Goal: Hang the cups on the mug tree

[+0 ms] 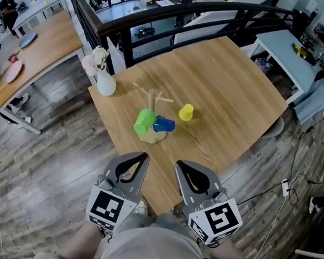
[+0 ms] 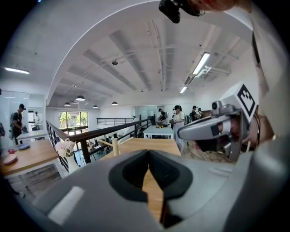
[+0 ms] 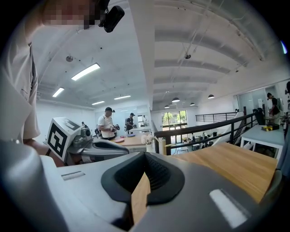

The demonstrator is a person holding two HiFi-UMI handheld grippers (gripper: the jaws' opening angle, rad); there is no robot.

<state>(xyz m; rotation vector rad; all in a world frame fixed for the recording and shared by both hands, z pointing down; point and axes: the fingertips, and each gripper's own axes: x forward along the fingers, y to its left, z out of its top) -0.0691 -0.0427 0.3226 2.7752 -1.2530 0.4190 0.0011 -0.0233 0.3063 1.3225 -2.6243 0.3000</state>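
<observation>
The mug tree base is mostly hidden by the green cup and blue cup. In both gripper views, the cups sit hidden behind the jaws.

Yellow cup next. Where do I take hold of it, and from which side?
Probably across its side walls, coming from the near right with the right hand-held gripper, which is shut, so open it first. The yellow cup stands alone on the table, apart from the mug tree, with room on its right. I can't make out a handle.
</observation>
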